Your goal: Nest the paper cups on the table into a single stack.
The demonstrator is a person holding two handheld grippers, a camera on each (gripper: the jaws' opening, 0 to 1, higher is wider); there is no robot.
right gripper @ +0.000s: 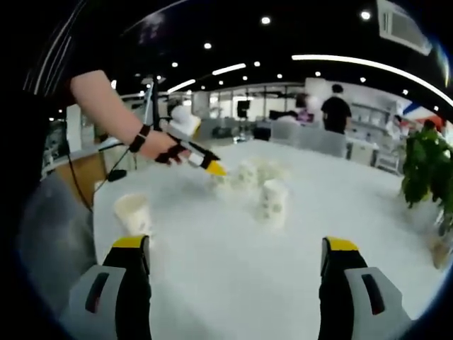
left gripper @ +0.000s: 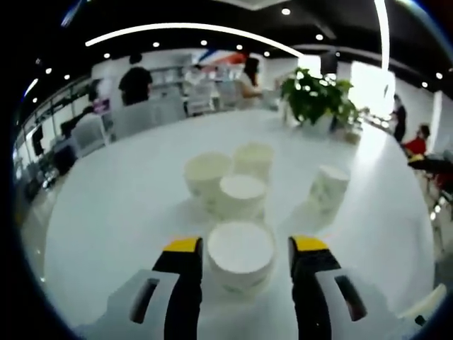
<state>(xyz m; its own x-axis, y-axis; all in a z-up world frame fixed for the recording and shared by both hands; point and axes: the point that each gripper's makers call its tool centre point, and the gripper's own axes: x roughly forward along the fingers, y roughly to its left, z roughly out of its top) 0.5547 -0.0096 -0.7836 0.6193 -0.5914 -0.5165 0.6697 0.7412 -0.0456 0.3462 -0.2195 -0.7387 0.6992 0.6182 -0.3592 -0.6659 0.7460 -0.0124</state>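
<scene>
Left claw (left gripper: pixel 241 253) spread around a paper cup (left gripper: pixel 241 255) on the white bench (left gripper: pixel 127 205), three cups (left gripper: pixel 230 177) beyond, right claw (right gripper: pixel 237 249) spread wide over bench

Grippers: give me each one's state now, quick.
Left hand-held gripper: open, jaws either side of a cup, not closed on it.
Right hand-held gripper: open wide, holding nothing.

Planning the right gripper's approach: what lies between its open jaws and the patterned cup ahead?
Only bare white table in the right gripper view; the patterned cup stands beyond the right gripper.
</scene>
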